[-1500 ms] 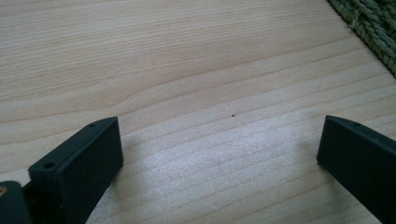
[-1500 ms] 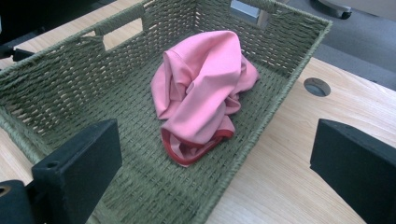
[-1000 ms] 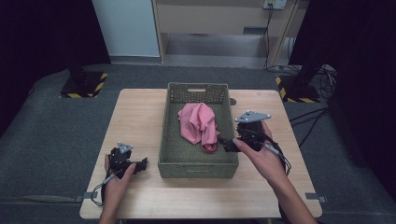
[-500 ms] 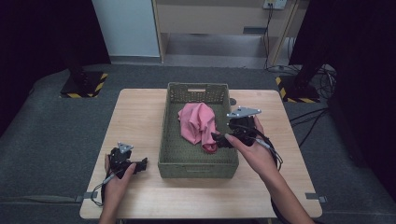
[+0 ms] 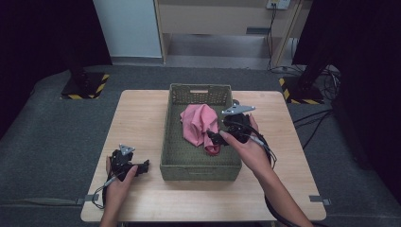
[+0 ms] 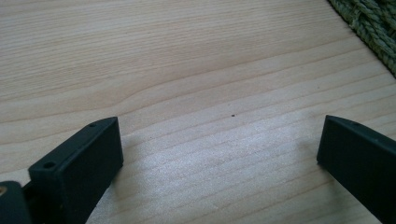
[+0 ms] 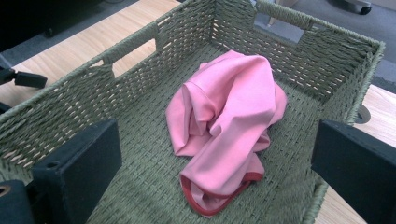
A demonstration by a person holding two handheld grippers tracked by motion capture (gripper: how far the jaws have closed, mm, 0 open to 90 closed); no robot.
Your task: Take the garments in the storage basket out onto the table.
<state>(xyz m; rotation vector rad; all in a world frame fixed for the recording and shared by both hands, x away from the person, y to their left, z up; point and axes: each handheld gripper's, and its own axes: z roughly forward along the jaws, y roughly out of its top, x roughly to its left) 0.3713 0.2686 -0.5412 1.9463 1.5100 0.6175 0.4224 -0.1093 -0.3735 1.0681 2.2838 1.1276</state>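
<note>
Right gripper (image 5: 215, 138) is held over the near right part of the green woven basket (image 5: 176, 161), with its jaws spread wide and nothing between them. In the right gripper view the two black jaws frame the crumpled pink cloth (image 7: 229, 121), which lies on the basket floor toward the right wall, its red-trimmed edge turned toward the camera. This posture is judged to be an approach for a grasp: the jaws are opened in advance so that a fold of the cloth (image 5: 201, 125) can be taken between them, and the tool is angled downward over the rim so that the walls are cleared.

The left gripper (image 5: 142, 166) is rested on the wooden table (image 5: 142, 109) just beside the basket's near left corner, jaws likewise wide apart and empty; in the left gripper view bare wood grain is seen between them, with a corner of the weave (image 6: 373, 32) at the upper right. It is judged to be parked there, out of the way, until it is needed.

Compared with a second ago, the right gripper has been carried from above the basket's right rim inward and lower toward the cloth. The left gripper, the basket and the cloth are seen unchanged in place.
</note>
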